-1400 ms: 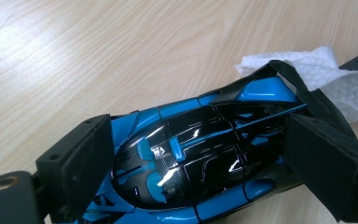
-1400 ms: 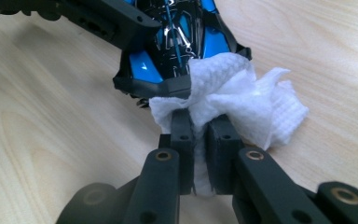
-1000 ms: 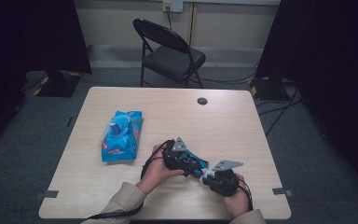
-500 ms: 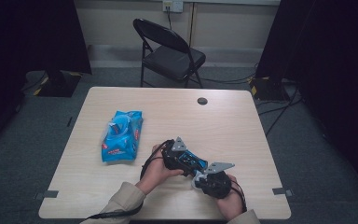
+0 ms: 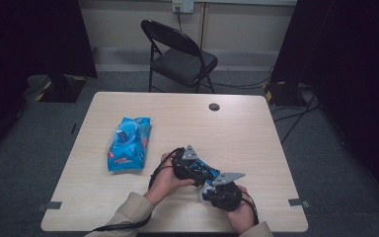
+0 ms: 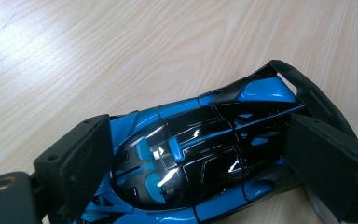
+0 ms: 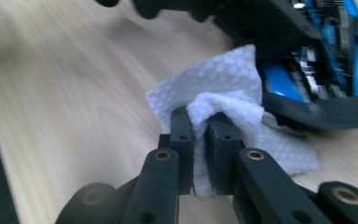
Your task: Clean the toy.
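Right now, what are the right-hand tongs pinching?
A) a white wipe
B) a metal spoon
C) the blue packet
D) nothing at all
A: in the right gripper view the right tongs are shut on a crumpled white wipe, right beside the blue and black toy car that the left tongs clamp; the blue packet lies apart on the table.

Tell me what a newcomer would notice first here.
A glossy blue-and-black toy car sits clamped in the left gripper near the table's front edge. The right gripper, shut on a white wipe, holds it against the car. Farther left lies a blue wipes packet.
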### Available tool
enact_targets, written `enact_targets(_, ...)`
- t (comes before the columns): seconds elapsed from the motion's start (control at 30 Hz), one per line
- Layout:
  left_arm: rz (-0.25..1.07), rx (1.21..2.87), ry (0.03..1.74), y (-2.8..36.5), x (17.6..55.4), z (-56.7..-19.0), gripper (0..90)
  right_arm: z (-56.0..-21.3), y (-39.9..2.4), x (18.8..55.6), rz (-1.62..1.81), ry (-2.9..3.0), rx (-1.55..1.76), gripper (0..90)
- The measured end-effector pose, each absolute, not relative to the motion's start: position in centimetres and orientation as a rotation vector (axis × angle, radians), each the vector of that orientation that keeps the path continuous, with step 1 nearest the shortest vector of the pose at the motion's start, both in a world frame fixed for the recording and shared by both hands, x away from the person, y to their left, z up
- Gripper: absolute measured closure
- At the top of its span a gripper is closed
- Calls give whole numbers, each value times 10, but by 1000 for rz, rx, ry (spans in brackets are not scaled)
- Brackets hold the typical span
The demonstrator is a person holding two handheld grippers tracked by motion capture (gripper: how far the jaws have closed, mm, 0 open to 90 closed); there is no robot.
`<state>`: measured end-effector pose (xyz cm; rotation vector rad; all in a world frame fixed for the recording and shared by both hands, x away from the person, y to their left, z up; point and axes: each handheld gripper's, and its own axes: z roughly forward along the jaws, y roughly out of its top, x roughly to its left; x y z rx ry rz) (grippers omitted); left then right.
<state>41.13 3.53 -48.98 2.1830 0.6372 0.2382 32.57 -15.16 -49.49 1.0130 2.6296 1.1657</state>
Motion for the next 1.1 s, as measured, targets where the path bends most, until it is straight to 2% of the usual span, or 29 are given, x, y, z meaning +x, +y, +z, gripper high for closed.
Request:
enact_targets(0.3,235,2178,643,35,411,-490,81,-482,-148,319,1229,2672,930,828)
enact_targets(0.87,235,2181,641,34,411,-490,81,-435,-208,334,1392,2418,1041,828)
enact_targets(1.1,230,2190,643,32,411,-489,81,-442,-222,349,1359,2323,1130,827)
